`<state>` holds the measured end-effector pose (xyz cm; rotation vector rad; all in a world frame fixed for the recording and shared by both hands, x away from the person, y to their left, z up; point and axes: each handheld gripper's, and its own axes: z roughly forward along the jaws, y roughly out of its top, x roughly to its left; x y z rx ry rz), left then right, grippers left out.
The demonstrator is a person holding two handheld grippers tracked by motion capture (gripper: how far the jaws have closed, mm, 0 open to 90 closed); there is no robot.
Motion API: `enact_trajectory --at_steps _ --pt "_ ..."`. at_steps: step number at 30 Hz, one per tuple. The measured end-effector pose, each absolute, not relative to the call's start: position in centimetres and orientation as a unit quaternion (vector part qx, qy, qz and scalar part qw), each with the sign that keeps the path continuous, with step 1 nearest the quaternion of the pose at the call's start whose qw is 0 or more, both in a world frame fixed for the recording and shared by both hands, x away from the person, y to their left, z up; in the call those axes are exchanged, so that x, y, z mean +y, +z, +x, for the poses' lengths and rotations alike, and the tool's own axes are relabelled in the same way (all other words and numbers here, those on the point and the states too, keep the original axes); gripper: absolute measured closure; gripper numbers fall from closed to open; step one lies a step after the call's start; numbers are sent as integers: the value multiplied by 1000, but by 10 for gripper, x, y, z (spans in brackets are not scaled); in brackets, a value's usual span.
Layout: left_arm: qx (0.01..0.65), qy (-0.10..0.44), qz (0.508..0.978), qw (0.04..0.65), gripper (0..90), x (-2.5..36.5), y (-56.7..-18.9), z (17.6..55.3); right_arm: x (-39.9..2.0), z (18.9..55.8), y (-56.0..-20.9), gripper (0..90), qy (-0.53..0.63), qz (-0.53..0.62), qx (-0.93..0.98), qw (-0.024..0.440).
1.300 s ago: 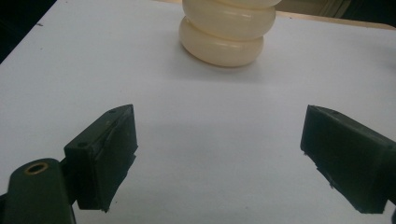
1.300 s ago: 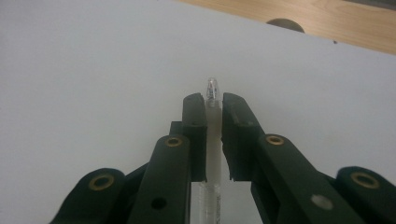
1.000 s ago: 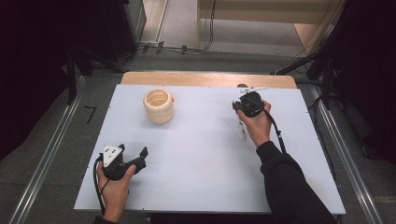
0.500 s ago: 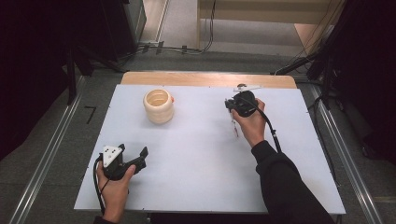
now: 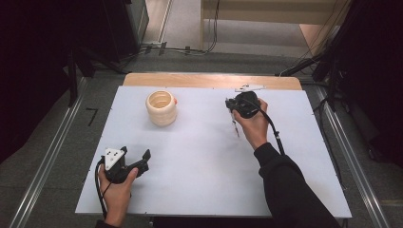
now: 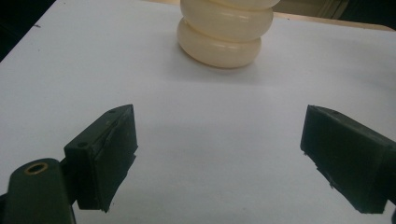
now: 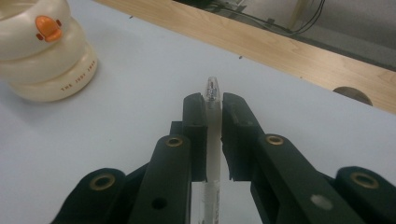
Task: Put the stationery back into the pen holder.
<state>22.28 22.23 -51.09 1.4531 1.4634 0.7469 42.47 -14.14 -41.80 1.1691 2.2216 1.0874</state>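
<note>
A cream ringed cup [image 5: 161, 108] with an orange duck beak stands on the white table [image 5: 199, 161] at the back left. It also shows in the left gripper view as the cup [image 6: 224, 32] ahead, and as the cup [image 7: 42, 56] at the upper left of the right gripper view. My right gripper [image 5: 235, 107] is held above the table's back right, shut on a clear-and-white pen [image 7: 213, 135]. The pen [image 5: 234, 126] hangs below the hand. My left gripper [image 5: 136, 153] rests near the front left, open, nothing between its jaws [image 6: 219, 140].
A wooden strip [image 5: 209, 80] runs along the table's far edge. Behind it, cables [image 5: 180, 47] lie on the floor. Metal rails [image 5: 47, 156] flank the table on both sides. Open white surface lies between the two hands.
My right hand has drifted a little leftward with the pen, nearer the cup. The left hand and the cup have stayed put.
</note>
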Motion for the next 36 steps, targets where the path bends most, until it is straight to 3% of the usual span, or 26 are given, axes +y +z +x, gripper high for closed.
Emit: enact_trajectory --at_steps 36 --pt "591 295 595 459 113 220 -512 224 -65 433 -387 784 415 370 808 193"
